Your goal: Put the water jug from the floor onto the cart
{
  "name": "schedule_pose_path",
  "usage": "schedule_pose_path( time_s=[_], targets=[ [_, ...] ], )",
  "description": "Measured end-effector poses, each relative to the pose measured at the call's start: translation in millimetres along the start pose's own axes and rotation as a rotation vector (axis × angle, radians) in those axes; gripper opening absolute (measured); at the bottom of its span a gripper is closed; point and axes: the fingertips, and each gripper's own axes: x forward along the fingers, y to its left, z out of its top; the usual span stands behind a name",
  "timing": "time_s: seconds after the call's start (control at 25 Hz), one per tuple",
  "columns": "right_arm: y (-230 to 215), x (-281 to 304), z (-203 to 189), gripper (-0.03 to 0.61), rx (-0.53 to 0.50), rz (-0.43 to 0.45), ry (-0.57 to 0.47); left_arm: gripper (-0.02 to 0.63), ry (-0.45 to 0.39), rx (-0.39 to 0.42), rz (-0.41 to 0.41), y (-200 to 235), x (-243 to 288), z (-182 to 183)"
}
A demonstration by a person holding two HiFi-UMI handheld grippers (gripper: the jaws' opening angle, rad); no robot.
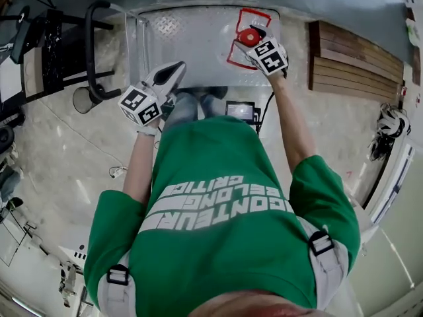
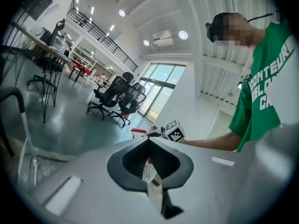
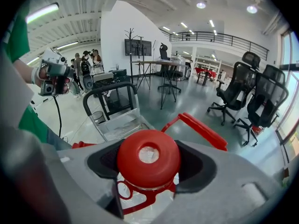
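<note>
At one o'clock, my right gripper's (image 1: 256,41) jaws clamp the water jug's (image 1: 240,51) red cap (image 3: 148,158) over the cart (image 1: 192,38). My left gripper's (image 2: 150,164) jaws are closed, empty.

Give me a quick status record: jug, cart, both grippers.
water jug: over the right end of the cart deck; cannot tell whether it rests there or hangs just above
red cap: on top of the jug, between the right jaws
right gripper: jaws closed on the red cap
left gripper: jaws together, apart from the jug, by the deck's near edge
cart: bare metal deck, black handle at its left end
</note>
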Motion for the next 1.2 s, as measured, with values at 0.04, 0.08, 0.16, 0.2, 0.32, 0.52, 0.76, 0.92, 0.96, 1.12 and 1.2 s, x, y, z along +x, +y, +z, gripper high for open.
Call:
schedule_pose_path(
  time_s=[0.04, 0.08, 0.16, 0.2, 0.32, 0.52, 0.76, 0.92, 0.96, 1.12, 1.2],
  targets=[
    [6, 9, -1, 0.302, -0.002, 0.013, 0.015, 0.005, 0.002, -0.007, 0.006, 2, -6, -3],
    [12, 19, -2, 0.302, -0.004, 0.026, 0.030, 0.005, 0.003, -0.016, 0.013, 4, -12, -6],
    [23, 38, -5, 0.302, -0.010, 0.052, 0.058, 0.005, 0.001, -0.034, 0.032, 9, -24, -11],
    [29, 46, -7, 0.302, -0.011, 0.067, 0.075, 0.005, -0.002, -0.042, 0.042, 11, -30, -13],
    [45, 75, -13, 0.302, -0.024, 0.103, 0.127, 0.005, -0.014, -0.065, 0.074, 19, -47, -19],
    [66, 124, -16, 0.302, -0.034, 0.149, 0.205, 0.005, -0.020, -0.114, 0.113, 30, -70, -32],
    [91, 179, -16, 0.302, -0.077, 0.196, 0.315, 0.005, -0.007, -0.144, 0.123, 49, -83, -39],
    [103, 219, -4, 0.302, -0.146, 0.214, 0.323, 0.005, 0.011, -0.159, 0.121, 61, -91, -39],
    [105, 229, -2, 0.302, -0.153, 0.215, 0.332, 0.005, 0.016, -0.162, 0.121, 66, -93, -40],
    [108, 259, -13, 0.302, -0.155, 0.197, 0.430, 0.005, 0.041, -0.175, 0.124, 87, -105, -37],
    [114, 266, -17, 0.302, -0.159, 0.203, 0.449, 0.005, 0.057, -0.176, 0.128, 91, -111, -34]
  ],
)
